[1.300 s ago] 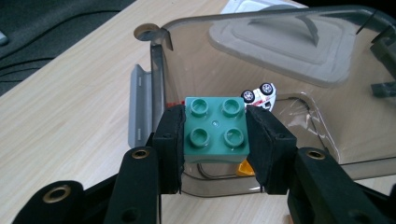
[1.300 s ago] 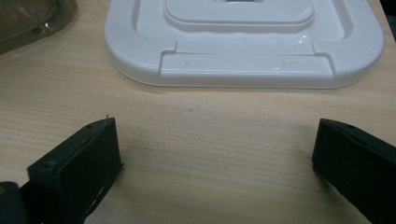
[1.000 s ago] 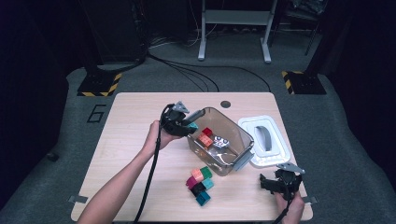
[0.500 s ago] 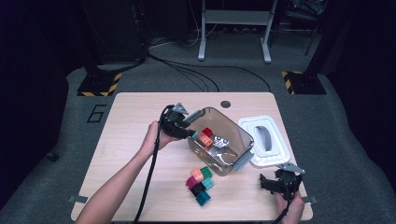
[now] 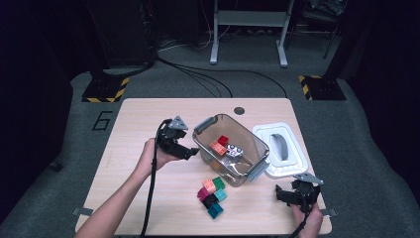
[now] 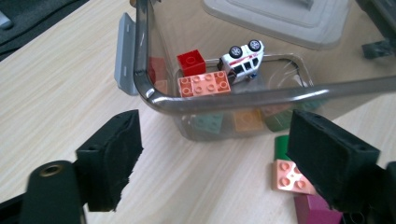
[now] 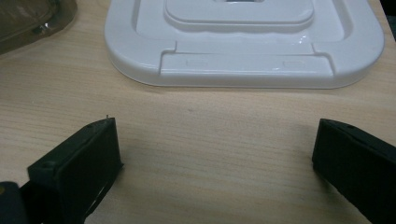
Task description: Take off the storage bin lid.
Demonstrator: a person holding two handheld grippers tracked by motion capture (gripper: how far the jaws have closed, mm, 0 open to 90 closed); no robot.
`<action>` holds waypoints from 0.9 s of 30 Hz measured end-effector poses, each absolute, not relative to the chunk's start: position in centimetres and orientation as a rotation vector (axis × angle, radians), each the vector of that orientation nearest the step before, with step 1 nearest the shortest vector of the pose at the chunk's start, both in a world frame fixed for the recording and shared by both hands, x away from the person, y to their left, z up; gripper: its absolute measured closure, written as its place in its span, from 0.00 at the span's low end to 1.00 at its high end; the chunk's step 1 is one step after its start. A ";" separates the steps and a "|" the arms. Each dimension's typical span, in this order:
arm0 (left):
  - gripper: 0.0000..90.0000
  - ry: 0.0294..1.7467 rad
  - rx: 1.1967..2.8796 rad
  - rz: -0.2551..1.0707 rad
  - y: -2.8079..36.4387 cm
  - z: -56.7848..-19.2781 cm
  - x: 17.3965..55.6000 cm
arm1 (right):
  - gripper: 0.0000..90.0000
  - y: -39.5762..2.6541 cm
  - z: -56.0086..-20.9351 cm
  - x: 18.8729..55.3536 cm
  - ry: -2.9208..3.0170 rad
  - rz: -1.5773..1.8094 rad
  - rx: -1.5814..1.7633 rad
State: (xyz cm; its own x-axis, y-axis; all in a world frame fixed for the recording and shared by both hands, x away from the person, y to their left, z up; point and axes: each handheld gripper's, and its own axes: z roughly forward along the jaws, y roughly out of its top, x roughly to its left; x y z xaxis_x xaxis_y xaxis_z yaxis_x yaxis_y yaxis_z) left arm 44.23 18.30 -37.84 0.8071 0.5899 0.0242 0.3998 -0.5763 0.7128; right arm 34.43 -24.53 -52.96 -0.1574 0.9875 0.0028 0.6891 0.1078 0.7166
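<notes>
The left gripper (image 5: 190,152), jaws just opening and empty, is backing off at nine o'clock of the clear bin (image 5: 257,166), its salmon brick (image 6: 204,84) dropped inside. The right gripper (image 5: 286,194) is waiting wide open.

The worktop (image 6: 56,84) is showing pale matt wood grain. The bin (image 6: 261,93) is looking like smoky clear plastic, glossy. The lid (image 7: 243,56) is gleaming as smooth white plastic; the bricks (image 5: 212,191) are looking plastic, the claw pads (image 6: 116,158) matt black.
</notes>
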 end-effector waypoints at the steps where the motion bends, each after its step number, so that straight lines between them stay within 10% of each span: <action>1: 0.17 0.727 2.262 0.330 18.4 -37.9 43.9 | 0.00 -24.5 -53.0 34.4 1.906 0.807 1.629; 27: 0.12 0.760 2.301 0.146 15.9 -47.4 38.8 | 0.00 -24.5 -53.0 34.4 1.906 0.807 1.629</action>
State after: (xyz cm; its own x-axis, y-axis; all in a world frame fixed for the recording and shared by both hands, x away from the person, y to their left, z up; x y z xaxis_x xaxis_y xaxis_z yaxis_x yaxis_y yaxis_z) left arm 38.76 15.93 -47.37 0.8216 0.5603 -0.1052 0.4818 -0.5838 0.6535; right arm 34.42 -24.52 -52.96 -0.1569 0.9876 0.0027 0.6895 0.1075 0.7163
